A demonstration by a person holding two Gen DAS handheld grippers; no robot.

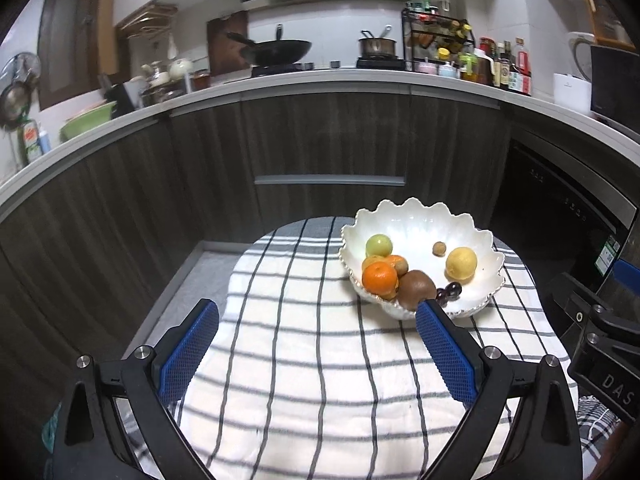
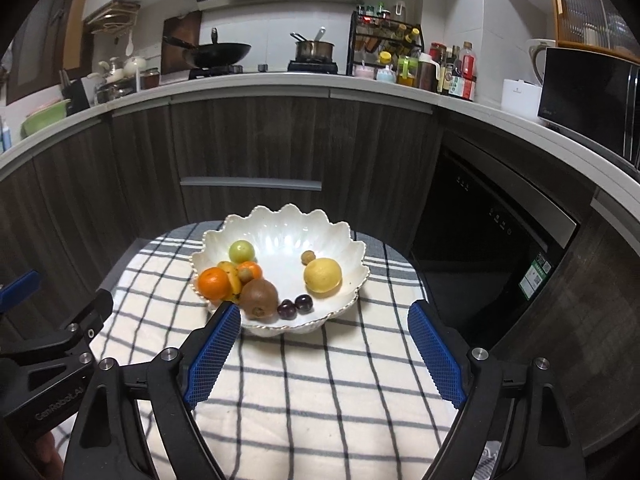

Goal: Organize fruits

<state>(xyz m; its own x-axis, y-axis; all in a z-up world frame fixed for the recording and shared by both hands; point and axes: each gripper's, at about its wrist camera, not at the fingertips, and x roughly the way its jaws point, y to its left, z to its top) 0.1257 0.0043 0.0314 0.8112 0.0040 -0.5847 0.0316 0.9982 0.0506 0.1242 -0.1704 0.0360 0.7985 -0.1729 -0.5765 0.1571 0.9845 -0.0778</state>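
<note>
A white scalloped bowl (image 1: 416, 224) (image 2: 280, 228) stands on a checked cloth (image 1: 304, 360) (image 2: 320, 392). In it lie an orange (image 1: 380, 278) (image 2: 215, 283), a green fruit (image 1: 379, 245) (image 2: 242, 251), a brown kiwi (image 1: 416, 290) (image 2: 259, 296), a yellow lemon (image 1: 461, 263) (image 2: 323, 275), a small brown nut-like fruit (image 1: 439, 249) (image 2: 308, 257) and two dark cherries (image 1: 450, 292) (image 2: 295, 306). My left gripper (image 1: 318, 314) is open above the cloth, left of the bowl, nothing between its blue pads. My right gripper (image 2: 324, 318) is open too, its jaws astride the bowl's near rim without touching it.
Dark wooden cabinets with a drawer handle (image 1: 330, 180) rise behind the table. A black built-in appliance (image 2: 492, 248) stands to the right. The counter above carries a wok (image 1: 280, 50), a pot (image 2: 314, 50), bottles (image 2: 452, 72) and a microwave (image 2: 592, 92).
</note>
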